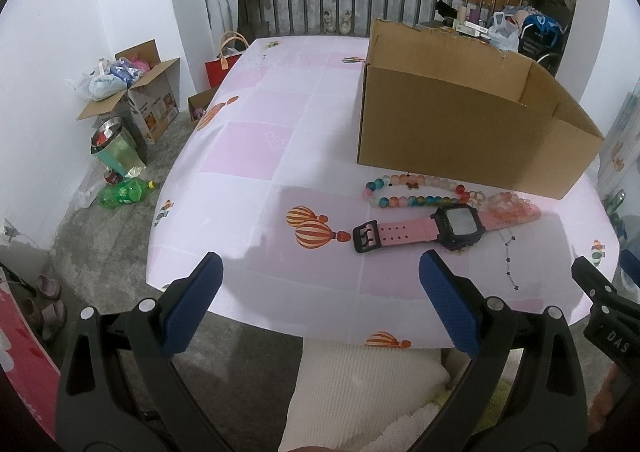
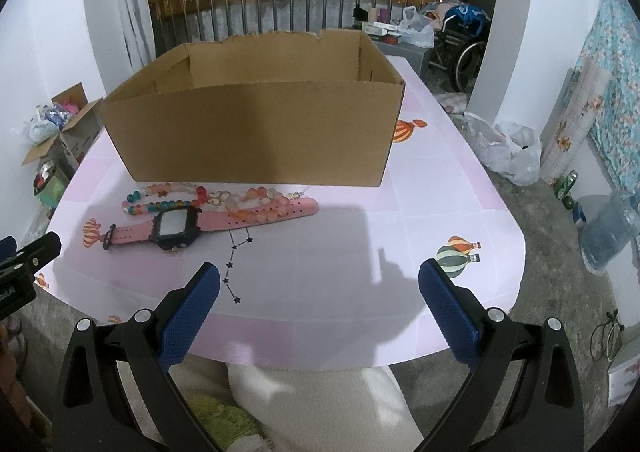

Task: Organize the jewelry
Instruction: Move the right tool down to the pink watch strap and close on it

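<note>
A pink-strapped watch (image 1: 424,232) (image 2: 188,226) with a black square face lies flat on the pink checked tablecloth (image 1: 256,156) (image 2: 328,252). Just behind it lies a string of multicoloured beads (image 1: 416,194) (image 2: 168,200), and a pink-orange bead bracelet (image 1: 508,204) (image 2: 256,208) rests over the watch strap's far end. An open brown cardboard box (image 1: 460,132) (image 2: 256,136) stands behind them. My left gripper (image 1: 320,304) is open near the table's front edge, left of the watch. My right gripper (image 2: 320,304) is open at the front edge, right of the jewelry. Both hold nothing.
The table's rounded front edge runs just under both grippers, with a person's light trousers (image 1: 360,384) below it. On the floor to the left are cartons (image 1: 148,100), bags and a green bottle (image 1: 124,192). On the right are plastic bags (image 2: 508,152) and a water jug (image 2: 608,228).
</note>
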`<state>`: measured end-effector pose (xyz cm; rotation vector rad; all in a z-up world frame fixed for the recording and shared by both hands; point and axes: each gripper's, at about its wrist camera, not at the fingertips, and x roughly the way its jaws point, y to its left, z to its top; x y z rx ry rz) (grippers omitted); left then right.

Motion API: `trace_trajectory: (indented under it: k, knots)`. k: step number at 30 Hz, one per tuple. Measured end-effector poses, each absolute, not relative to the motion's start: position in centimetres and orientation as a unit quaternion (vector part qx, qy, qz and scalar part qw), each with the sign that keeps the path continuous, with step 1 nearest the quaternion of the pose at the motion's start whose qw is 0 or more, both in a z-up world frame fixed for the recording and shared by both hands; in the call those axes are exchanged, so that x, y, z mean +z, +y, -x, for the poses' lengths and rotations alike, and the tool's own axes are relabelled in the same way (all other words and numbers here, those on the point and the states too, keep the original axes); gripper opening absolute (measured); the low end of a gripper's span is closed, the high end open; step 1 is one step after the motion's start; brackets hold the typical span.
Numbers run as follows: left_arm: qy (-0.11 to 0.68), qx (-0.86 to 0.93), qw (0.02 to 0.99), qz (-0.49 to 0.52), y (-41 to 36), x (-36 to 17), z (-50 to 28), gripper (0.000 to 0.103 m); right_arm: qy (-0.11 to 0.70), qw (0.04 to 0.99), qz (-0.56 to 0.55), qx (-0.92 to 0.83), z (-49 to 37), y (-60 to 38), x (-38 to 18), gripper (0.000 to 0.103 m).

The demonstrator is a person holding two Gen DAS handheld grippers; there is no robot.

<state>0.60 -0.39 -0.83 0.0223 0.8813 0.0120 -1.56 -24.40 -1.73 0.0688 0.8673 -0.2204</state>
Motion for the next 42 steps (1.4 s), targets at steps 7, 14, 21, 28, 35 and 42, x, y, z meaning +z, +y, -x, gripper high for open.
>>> trace_trajectory:
  k: [7, 14, 21, 28, 35, 42]
  knots:
    - [0.43, -0.004, 0.903, -0.013, -0.7, -2.7, -2.3, 0.095, 0.439, 0.897, -0.015, -0.057, -0.5, -24.8, -3.6, 0.097]
    - [0.392, -0.087, 0.916, 0.013, -0.4, -3.1, -3.5, 0.095, 0.422, 0.904, -0.074, -0.013, -1.9, -27.3, -4.3, 0.097]
    - [0.38, -0.114, 0.917, 0.047, -0.6, -3.1, -4.3, 0.095, 0.405, 0.912, -0.063, 0.027, -4.0, -27.6, -4.3, 0.082]
    - [0.381, -0.143, 0.913, 0.028, -1.5, -3.9, -4.5, 0.095, 0.417, 0.904, -0.077, 0.055, -5.6, -28.8, -4.7, 0.051]
    - [0.4, -0.176, 0.899, -0.02, -3.2, -4.6, -4.8, 0.066, 0.429, 0.898, -0.078, 0.059, -6.4, -29.8, -5.3, 0.036]
    - [0.441, -0.185, 0.878, 0.018, -3.0, -6.1, -6.1, 0.048, 0.438, 0.893, -0.072, 0.075, -7.1, -30.1, -6.2, 0.035]
